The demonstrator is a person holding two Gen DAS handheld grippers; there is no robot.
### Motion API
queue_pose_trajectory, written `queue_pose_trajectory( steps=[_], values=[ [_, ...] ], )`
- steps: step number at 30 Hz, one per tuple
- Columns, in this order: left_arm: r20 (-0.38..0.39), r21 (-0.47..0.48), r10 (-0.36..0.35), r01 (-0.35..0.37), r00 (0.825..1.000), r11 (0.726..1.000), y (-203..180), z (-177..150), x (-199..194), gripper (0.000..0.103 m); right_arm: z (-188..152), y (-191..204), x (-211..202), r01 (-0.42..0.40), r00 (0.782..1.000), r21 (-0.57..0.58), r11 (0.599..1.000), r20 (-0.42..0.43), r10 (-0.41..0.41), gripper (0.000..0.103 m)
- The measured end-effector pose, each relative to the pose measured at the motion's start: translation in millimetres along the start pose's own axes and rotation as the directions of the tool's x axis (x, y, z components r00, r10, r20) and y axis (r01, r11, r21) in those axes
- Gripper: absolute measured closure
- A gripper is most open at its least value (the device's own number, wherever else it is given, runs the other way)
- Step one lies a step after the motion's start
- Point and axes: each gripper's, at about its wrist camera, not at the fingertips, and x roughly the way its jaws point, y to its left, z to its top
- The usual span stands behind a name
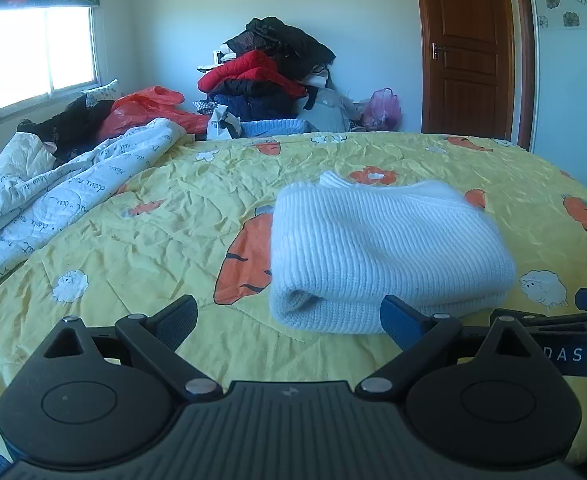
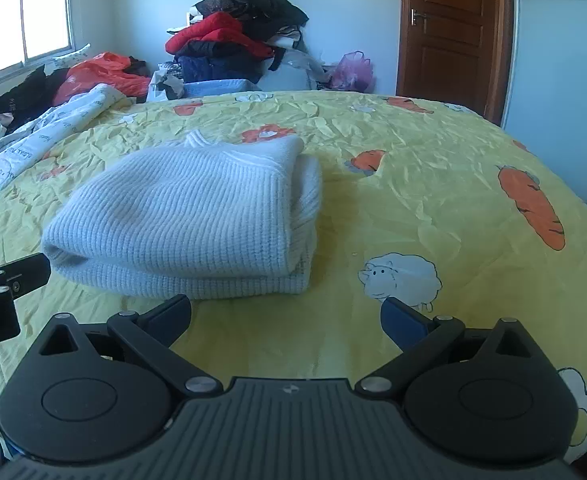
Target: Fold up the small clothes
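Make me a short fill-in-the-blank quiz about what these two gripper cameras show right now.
1. The white knit garment lies ____ on the yellow bedspread.
2. The left gripper and right gripper both have their jaws ____.
3. The door behind the bed is ____.
4. The bedspread's orange vegetables are ____.

Missing words: folded; open; closed; carrots

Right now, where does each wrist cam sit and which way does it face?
Left wrist: low over the near edge of the yellow bedspread, facing across the bed; folded white knit lies ahead-right; own left gripper open, right gripper's tip at far right.
Right wrist: same edge, further right, same heading; knit ahead-left; own right gripper open, left gripper's tip at far left.
Shared: knit, clothes pile, door.
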Motion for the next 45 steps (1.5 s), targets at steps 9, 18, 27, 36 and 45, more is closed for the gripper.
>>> queue_pose_trajectory(
  steps=[9,18,27,36,45],
  values=[
    [-0.006,-0.005,-0.001,0.001,1.0,1.0,0.7,-1.0,0.6,0.004,-0.4,1.2,0.6,-0.005,1.0,0.001,1.0,-0.007,0.005,0.001],
    [-0.014,-0.009,-0.001,0.001,1.0,1.0,0.4,-2.7,1.3,0.004,-0.5,1.5,0.4,-0.006,1.0,0.002,1.0,-0.007,0.006,0.001],
    [-0.014,-0.01,0.0,0.0,1.0,1.0,0.8,-2.4,1.1,0.004,-2.0,2.1,0.6,-0.009,1.0,-0.003,1.0,-0.008,0.009,0.001],
    [-0.014,-0.009,-0.001,0.001,1.0,1.0,0.9,-2.3,1.2,0.004,-2.2,2.2,1.0,-0.013,1.0,-0.005,1.0,-0.007,0.013,0.001],
    [-0.011,-0.008,0.001,-0.001,1.0,1.0,0.3,-1.8,0.4,0.004,-2.6,2.9,1.1,-0.015,1.0,-0.005,1.0,-0.008,0.015,0.001]
  ],
)
